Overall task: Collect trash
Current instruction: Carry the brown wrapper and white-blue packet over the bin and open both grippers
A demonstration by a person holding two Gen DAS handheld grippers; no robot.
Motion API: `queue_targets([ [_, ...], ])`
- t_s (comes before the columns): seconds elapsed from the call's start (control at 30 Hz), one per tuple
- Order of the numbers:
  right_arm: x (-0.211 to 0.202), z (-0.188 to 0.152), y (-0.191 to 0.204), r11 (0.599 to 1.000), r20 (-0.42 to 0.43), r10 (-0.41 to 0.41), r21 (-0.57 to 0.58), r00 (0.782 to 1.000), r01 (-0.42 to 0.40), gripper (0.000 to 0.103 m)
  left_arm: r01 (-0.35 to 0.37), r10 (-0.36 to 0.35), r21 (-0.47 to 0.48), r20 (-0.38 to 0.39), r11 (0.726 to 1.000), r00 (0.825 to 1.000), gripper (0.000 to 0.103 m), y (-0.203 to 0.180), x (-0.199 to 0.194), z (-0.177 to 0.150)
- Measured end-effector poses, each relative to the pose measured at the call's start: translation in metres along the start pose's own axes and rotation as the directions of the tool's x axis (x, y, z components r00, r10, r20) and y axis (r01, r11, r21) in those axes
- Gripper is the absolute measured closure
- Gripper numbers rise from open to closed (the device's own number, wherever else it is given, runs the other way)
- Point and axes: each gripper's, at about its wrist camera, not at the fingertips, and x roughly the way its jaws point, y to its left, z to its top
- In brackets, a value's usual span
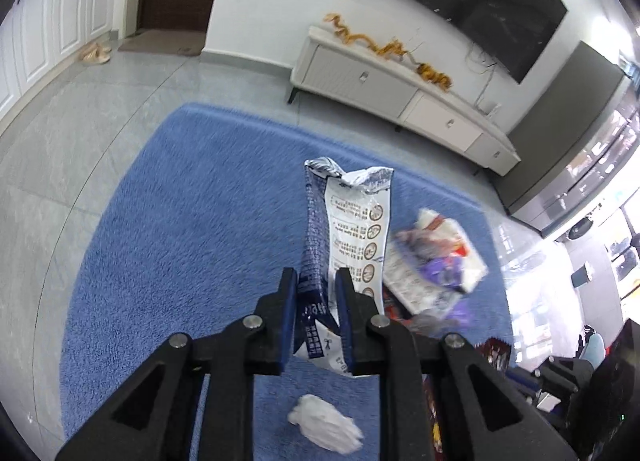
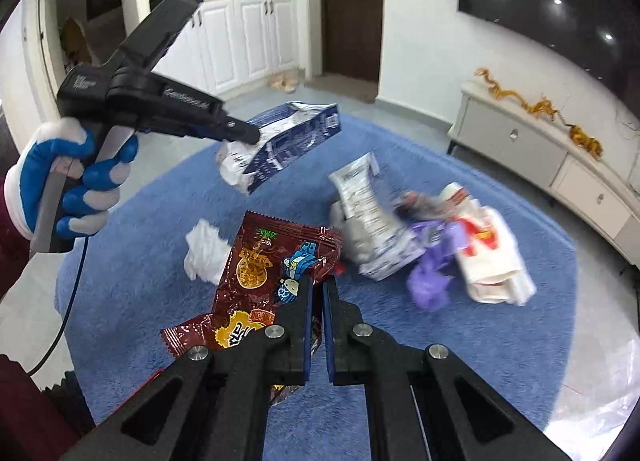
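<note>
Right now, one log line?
left claw: shut on blue-white carton | right claw: shut on red snack wrapper | both lifted

A red and yellow "M" stands on the white paper bag [image 2: 490,257] far right on the rug; print on the other wrappers is too blurred to read.

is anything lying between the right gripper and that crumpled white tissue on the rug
Yes. The right gripper is shut on the dark red snack wrapper, which spreads to its left and overlaps the near edge of the crumpled white tissue on the blue rug. Nothing else visible lies between them.
</note>
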Motion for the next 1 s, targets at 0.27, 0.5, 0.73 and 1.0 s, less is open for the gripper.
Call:
queue_targets([
  [0.27, -0.048, -0.001, -0.05, 0.991, 0.102, -0.097, 0.105, 0.99, 0.086, 0.098, 0.09, -0.093, 0.128, 0.018, 0.988, 0.995, 0.085, -0.07, -0.03, 0.009],
  [0.5, -0.117, -0.041, -0.117, 0.939, 0.138, -0.264, 0.264, 0.955, 0.222, 0.098, 0.237, -0.232, 0.291, -0.051, 0.927, 0.971, 0.085, -0.193, -0.016, 0.004],
  [0.73, -0.185, -0.129, -0.184, 0.809, 0.044, -0.444, 0.449, 0.895, 0.38, 0.098, 0.365, -0.29, 0.443, -0.228, 0.819, 0.929, 0.085, -0.328, 0.032, -0.05],
  [1.0, -0.202, -0.233, -0.245, 0.598, -0.217, -0.551, 0.571, 0.806, 0.562, 0.098, 0.42, -0.218, 0.524, -0.404, 0.741, 0.888, 0.085, -0.424, 0.096, -0.133],
])
